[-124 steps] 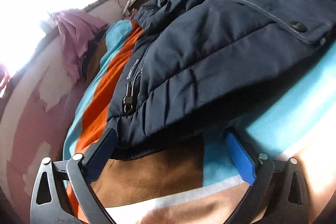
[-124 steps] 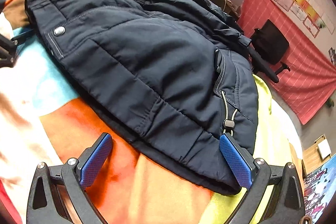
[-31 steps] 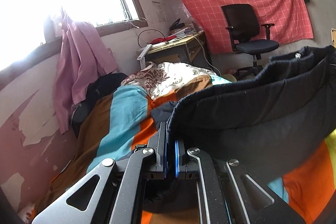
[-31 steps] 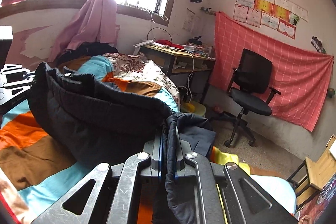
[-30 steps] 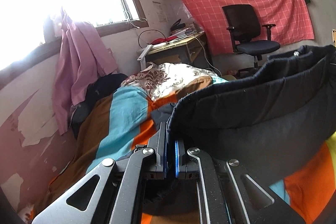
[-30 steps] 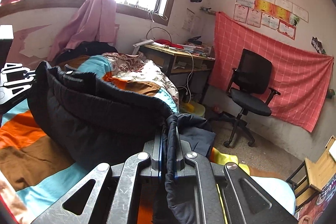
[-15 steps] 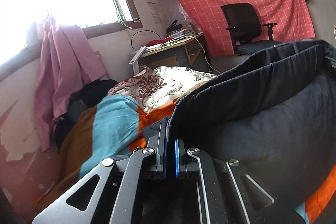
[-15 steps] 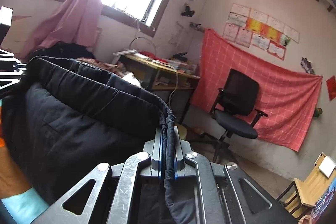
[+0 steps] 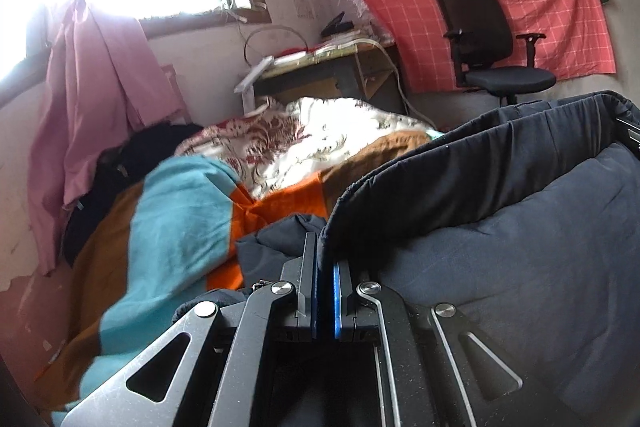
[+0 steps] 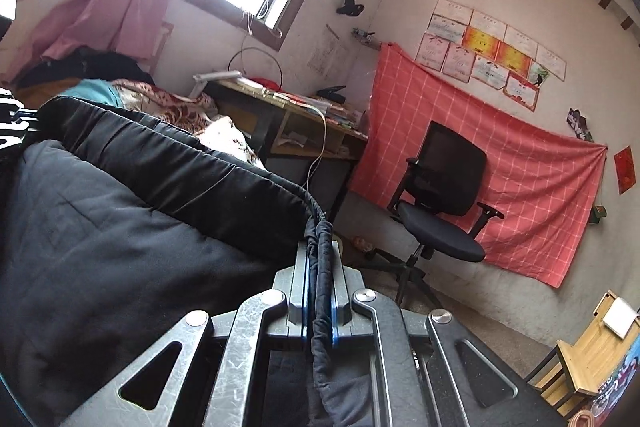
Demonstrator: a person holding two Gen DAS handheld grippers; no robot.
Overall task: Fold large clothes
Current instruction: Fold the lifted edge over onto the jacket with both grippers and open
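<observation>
A dark navy padded jacket [image 9: 500, 211] hangs lifted by its hem between my two grippers, above the striped bed cover [image 9: 176, 227]. My left gripper [image 9: 324, 247] is shut on the hem's left corner, the cloth pinched between the blue pads. In the right wrist view the same jacket [image 10: 132, 211] fills the left half, and my right gripper [image 10: 320, 239] is shut on the hem's other corner, with the cord edge running through the jaws. More of the jacket [image 9: 276, 239] lies crumpled on the bed just ahead of the left gripper.
A floral quilt [image 9: 304, 139] lies at the bed's far end, pink cloth [image 9: 92, 87] hangs at the window. A wooden desk [image 10: 288, 111] and a black office chair [image 10: 440, 203] stand beyond the bed, before a red checked cloth [image 10: 520, 171]. A wooden stool [image 10: 596, 355] sits at lower right.
Both grippers have carried the raised hem forward toward the far end of the bed and lower. The floral quilt and desk look closer, and the jacket hides more of the bed cover.
</observation>
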